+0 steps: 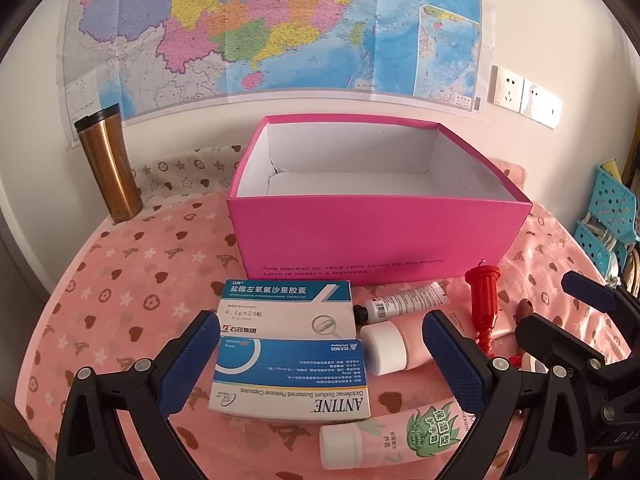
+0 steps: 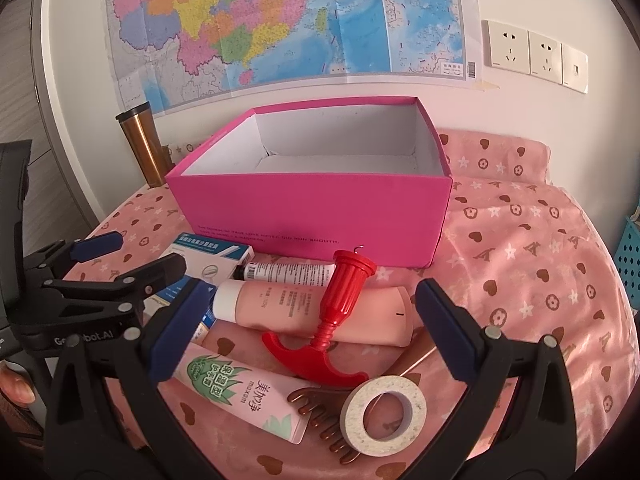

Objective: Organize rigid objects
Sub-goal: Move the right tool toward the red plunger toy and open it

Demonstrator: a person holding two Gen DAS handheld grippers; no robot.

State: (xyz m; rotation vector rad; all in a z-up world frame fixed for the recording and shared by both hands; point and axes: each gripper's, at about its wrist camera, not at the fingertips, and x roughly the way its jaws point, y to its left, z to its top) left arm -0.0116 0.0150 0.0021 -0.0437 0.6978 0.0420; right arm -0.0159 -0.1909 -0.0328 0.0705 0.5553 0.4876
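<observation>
Pink box (image 1: 380, 236) stands open-topped at the back of the table, white inside, nothing seen in it; its near wall faces the clutter.

Left gripper (image 1: 316, 360) released, jaws spread wide, holding nothing. Between them lie two medicine cartons touching edge to edge: the teal carton (image 1: 286, 308) nearer the box, the blue carton (image 1: 292, 380) closer to the camera.

Right gripper (image 2: 296, 332) also released, jaws wide, empty. Between them: pink bottle (image 2: 320, 312) on its side, red plunger tool (image 2: 336, 312) leaning across it, aloe tube (image 2: 244, 396), tape roll (image 2: 380, 412), brown comb (image 2: 320, 412) partly under the tube and roll. White tube (image 2: 288, 270) lies just beside the box's near wall.

Open cloth (image 2: 540, 280) to the right of the pile and box. Copper tumbler (image 1: 108, 164) upright, left of the box, near the wall. Map (image 1: 260, 28) and sockets (image 2: 536, 54) on the wall behind.
</observation>
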